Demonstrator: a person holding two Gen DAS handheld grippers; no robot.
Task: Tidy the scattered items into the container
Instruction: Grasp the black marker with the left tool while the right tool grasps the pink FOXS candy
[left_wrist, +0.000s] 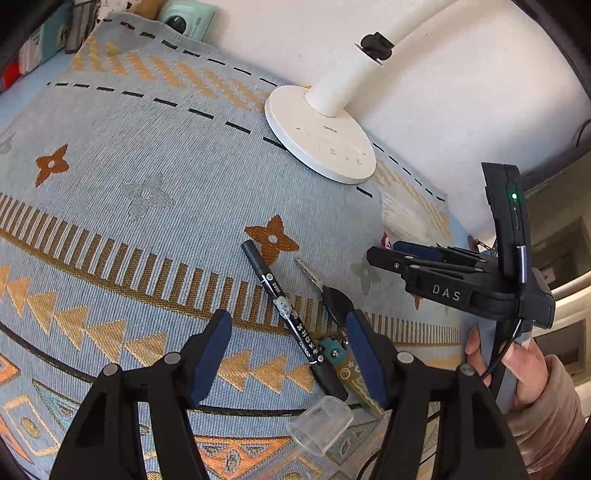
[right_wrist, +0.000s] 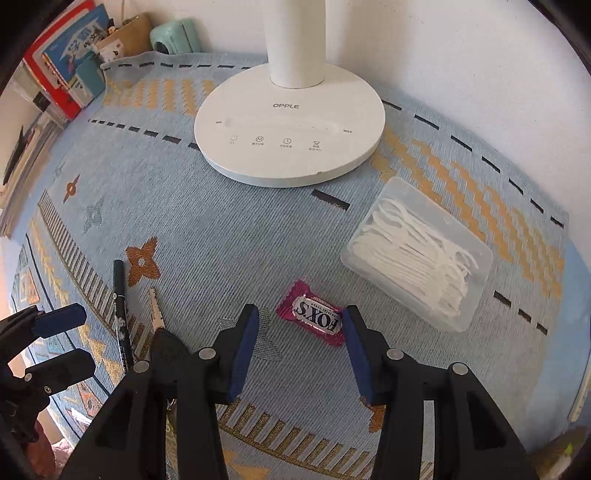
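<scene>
You see one pen (left_wrist: 291, 317), one key (left_wrist: 325, 291), one candy (right_wrist: 316, 319) | bare cloth (right_wrist: 229, 236) far of candy | your left gripper (left_wrist: 288, 356) and right gripper (right_wrist: 299, 349) both released

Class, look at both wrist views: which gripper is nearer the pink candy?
Right. The right gripper is open just before the pink candy; the left gripper sits far off, by the black pen.

cloth (right_wrist: 221, 229): pale blue, orange zigzags, triangles, brown stars, black dashes | lamp (right_wrist: 288, 125): white, grey icons | candy (right_wrist: 314, 317): magenta wrapper, silver label | pen (left_wrist: 291, 317): black, white print | box (right_wrist: 417, 251): clear, white contents | fingers (left_wrist: 210, 354): black, blue pads
</scene>
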